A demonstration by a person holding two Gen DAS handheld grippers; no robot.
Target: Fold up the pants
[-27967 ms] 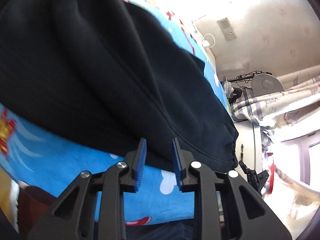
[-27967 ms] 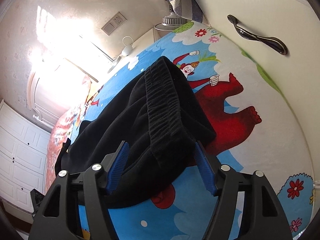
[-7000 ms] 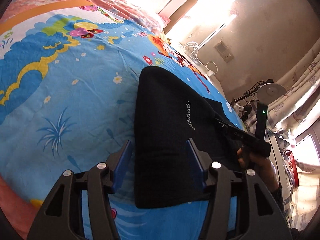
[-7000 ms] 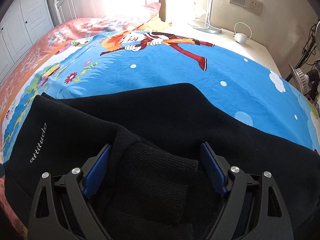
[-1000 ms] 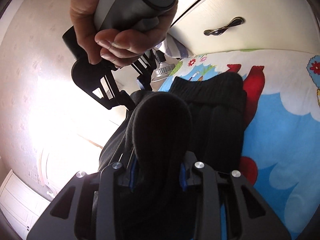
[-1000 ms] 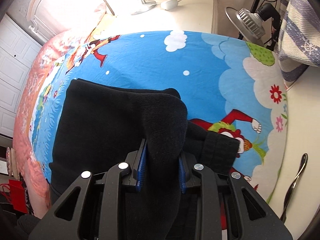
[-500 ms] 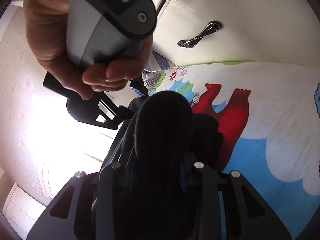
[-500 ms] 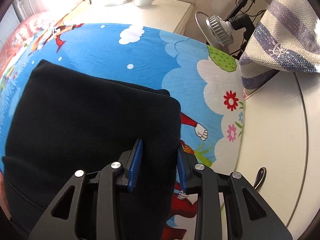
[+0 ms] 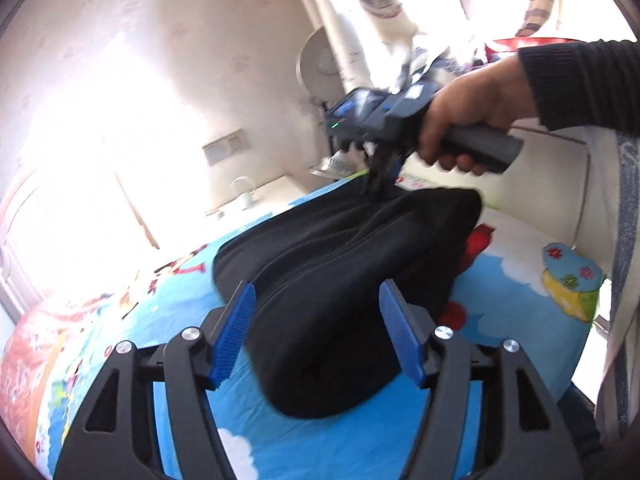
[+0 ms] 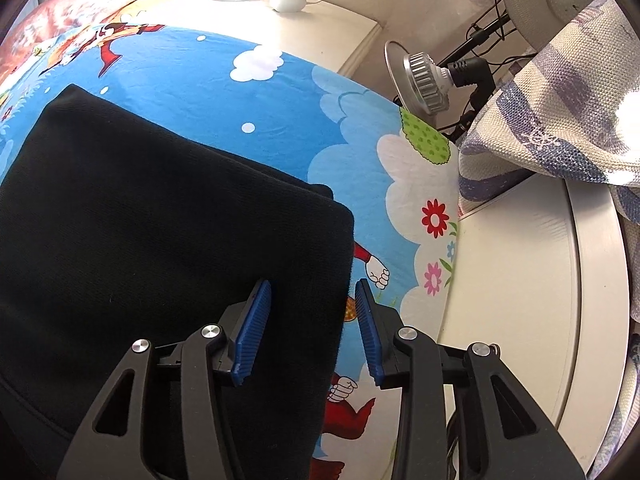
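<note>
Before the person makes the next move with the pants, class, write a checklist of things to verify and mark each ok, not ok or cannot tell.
1. Left claw released: ok, blue pads apart, no cloth pinched.
2. Right claw released: ok, jaws apart astride the fold's edge.
3. Pants resting on the bedsheet: ok, a folded black bundle lies on it.
4. Fold edges aligned: cannot tell, the layers blur in the left wrist view.
5. Pants clear of the bed's edge by the cabinet: ok, sheet shows between them.
6. Right hand steady on its handle: ok, fingers wrapped around it.
</note>
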